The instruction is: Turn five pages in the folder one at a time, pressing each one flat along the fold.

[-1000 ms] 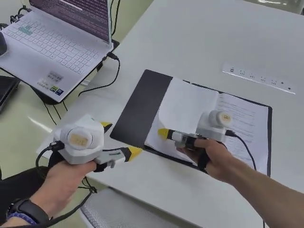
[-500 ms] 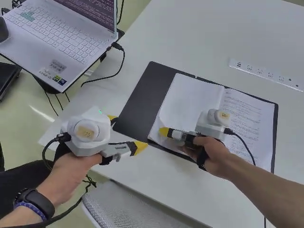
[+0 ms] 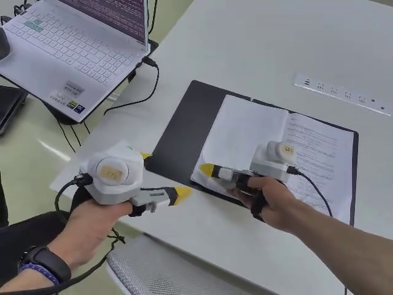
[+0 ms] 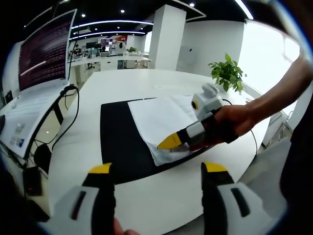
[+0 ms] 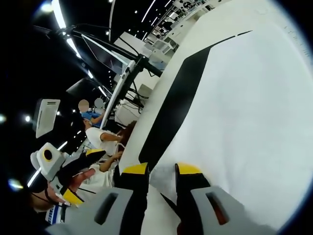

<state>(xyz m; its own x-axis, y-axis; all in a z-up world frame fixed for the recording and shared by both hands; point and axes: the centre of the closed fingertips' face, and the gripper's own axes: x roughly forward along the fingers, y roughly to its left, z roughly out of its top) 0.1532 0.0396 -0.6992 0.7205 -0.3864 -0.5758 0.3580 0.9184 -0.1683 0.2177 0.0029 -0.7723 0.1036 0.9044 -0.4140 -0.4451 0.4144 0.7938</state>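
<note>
The folder (image 3: 181, 132) lies open on the white table, its black inside cover on the left. A blank white page (image 3: 242, 132) is turned over to the left, and a printed page (image 3: 319, 153) lies on the right. My right gripper (image 3: 207, 169) rests on the near left corner of the blank page (image 5: 254, 98), its yellow jaws drawn close together; I cannot tell whether paper sits between them. My left gripper (image 4: 156, 169) is open and holds nothing, hovering off the table's near edge just left of the folder (image 4: 115, 142). In the left gripper view the right gripper (image 4: 171, 142) crosses in from the right.
An open white laptop (image 3: 67, 55) with black cables (image 3: 132, 98) stands at the back left. A white power strip (image 3: 341, 95) lies beyond the folder at the right. The table's near edge (image 3: 202, 246) runs just below both grippers, with a grey chair seat under it.
The head camera has shifted a little. The left gripper has drifted slightly right toward the folder's near edge. The right gripper stays on the page corner.
</note>
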